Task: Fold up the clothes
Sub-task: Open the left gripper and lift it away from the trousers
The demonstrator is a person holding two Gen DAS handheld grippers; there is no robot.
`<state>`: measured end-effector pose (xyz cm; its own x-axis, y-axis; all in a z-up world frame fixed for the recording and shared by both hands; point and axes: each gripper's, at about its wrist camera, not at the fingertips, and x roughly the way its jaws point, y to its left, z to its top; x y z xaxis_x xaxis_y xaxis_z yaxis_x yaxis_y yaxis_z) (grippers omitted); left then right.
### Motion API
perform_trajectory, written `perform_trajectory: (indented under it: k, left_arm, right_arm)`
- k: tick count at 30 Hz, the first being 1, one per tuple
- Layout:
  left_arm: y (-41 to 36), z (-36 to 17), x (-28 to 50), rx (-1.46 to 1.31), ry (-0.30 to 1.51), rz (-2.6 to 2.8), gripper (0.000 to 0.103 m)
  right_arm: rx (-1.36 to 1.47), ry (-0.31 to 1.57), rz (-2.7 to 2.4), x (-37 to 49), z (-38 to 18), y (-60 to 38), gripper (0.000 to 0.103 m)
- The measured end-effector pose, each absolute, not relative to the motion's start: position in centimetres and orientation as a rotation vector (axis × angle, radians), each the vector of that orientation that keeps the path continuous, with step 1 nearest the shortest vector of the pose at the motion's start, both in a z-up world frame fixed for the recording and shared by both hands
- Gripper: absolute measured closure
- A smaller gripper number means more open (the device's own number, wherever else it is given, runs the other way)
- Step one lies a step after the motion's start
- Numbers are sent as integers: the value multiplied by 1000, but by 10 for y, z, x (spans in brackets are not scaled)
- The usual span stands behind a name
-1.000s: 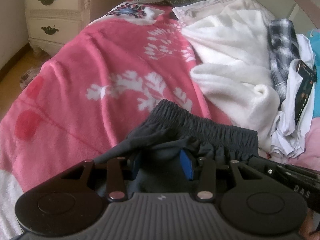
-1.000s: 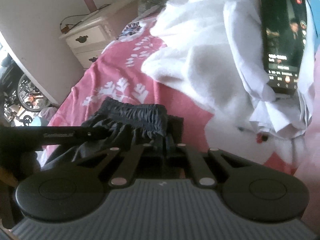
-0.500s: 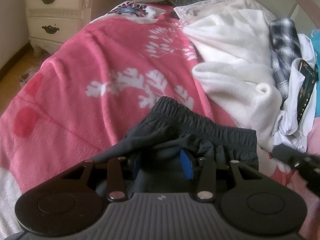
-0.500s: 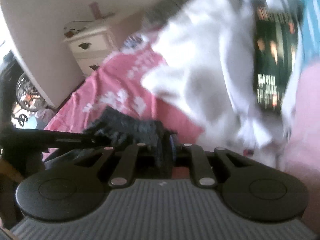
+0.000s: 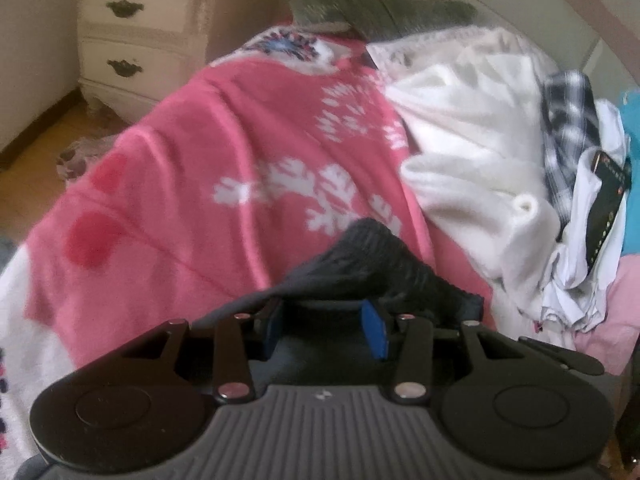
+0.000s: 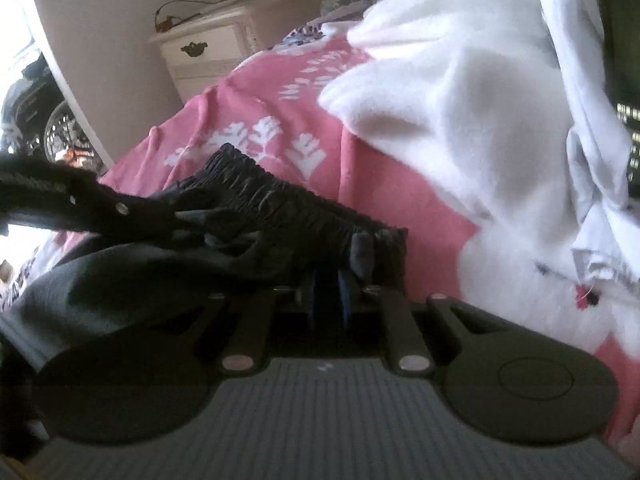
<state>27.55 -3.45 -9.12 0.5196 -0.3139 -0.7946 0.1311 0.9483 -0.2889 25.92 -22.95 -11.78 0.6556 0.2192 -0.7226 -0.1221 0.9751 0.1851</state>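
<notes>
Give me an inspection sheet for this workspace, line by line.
Surface: bed under a pink floral blanket.
Job's things: dark shorts, elastic waistband bunched.
Clutter: white fleece, plaid garment, phone on white cloth.
Grippers: left gripper open, blue pads either side of shorts fabric; right gripper shut on the waistband.
Cables: thin wire on the nightstand.
Surroundings: cream nightstand, wood floor.
</notes>
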Motion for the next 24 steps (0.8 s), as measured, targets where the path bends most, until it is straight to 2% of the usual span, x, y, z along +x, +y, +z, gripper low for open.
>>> perform_trajectory:
  k: [8,19,24]
  left_arm:
    - [9,-54,247,-286,846,-186,60]
    - [102,43,161,-336,539,-28,62]
    - [124,76,117,-210,455,49,62]
  right_arm:
    - [151,820,186,256,-120,-231,93]
    - [187,837,193,257,-120,-236,93]
    - [170,848,182,248,-97,-233,91]
